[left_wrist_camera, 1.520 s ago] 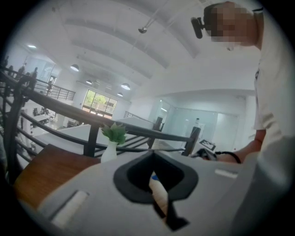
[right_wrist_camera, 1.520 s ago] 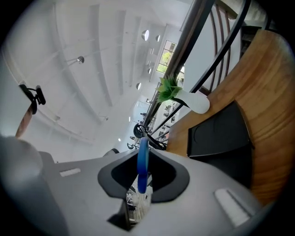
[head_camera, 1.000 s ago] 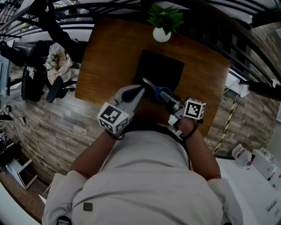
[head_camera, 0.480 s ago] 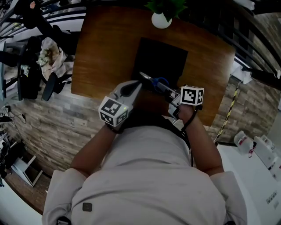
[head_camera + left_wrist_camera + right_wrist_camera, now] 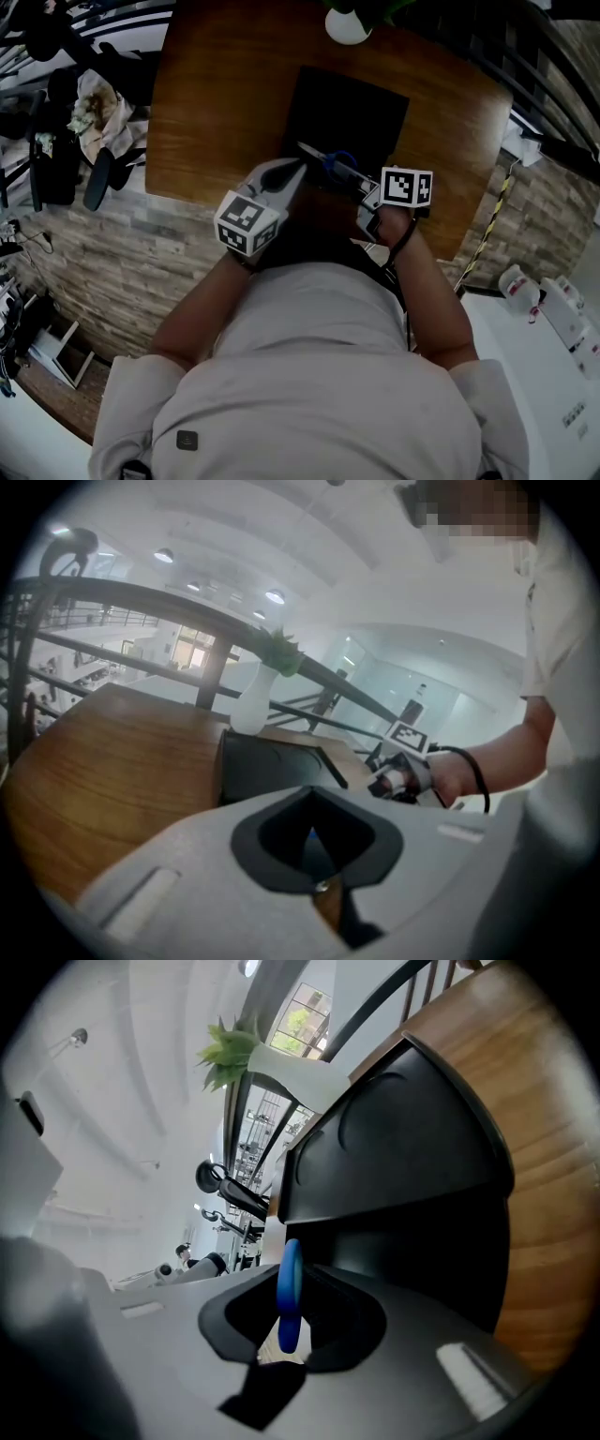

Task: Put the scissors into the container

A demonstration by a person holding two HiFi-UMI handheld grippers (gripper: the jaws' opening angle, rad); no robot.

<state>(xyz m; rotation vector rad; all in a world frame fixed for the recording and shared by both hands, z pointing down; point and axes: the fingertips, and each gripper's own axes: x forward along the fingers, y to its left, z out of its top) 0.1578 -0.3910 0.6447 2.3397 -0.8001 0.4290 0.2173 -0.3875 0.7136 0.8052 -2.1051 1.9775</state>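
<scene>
Your right gripper, just right of centre in the head view, is clamped on the scissors. Its own view shows the blue handle ring edge-on between the jaws. The scissors sit over the near edge of the black container, blades pointing to the upper left, not yet inside. Your left gripper is at frame centre with its jaws together and nothing in them, its tip just beside the blade tip; contact can't be told. The container lies on the wooden table, and a white vase with a plant stands at the top edge behind it.
</scene>
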